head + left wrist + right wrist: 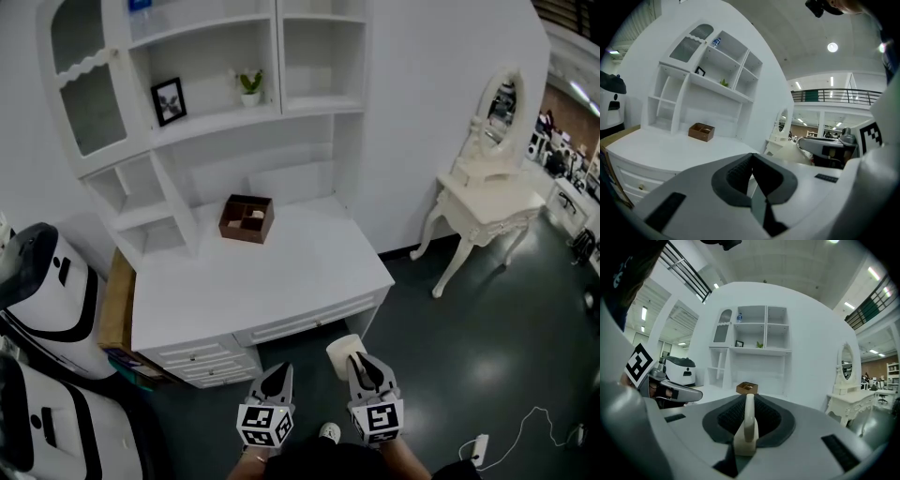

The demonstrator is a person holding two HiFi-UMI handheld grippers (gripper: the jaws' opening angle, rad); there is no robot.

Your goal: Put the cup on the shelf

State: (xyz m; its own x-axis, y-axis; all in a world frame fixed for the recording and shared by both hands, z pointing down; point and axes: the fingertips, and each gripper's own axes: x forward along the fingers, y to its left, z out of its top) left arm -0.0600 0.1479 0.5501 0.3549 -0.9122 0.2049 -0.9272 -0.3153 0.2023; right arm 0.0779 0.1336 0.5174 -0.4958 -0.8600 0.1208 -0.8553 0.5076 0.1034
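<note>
A cream cup [342,352] is pinched by its rim in my right gripper [361,366], low in the head view, in front of the white desk [281,281]. In the right gripper view the cup's edge [748,425] stands upright between the dark pads. My left gripper [278,373] hangs beside it, shut, with nothing between its jaws; its pads [740,176] meet. The white shelf unit [216,120] rises at the back of the desk, far ahead of both grippers, and shows as the shelf unit [754,350] straight ahead.
A brown wooden box [247,217] sits on the desk. A picture frame [169,100] and a small potted plant [250,86] stand on the shelf. A white machine [47,281] is at left, a dressing table with mirror [487,202] at right, a power strip [478,448] on the floor.
</note>
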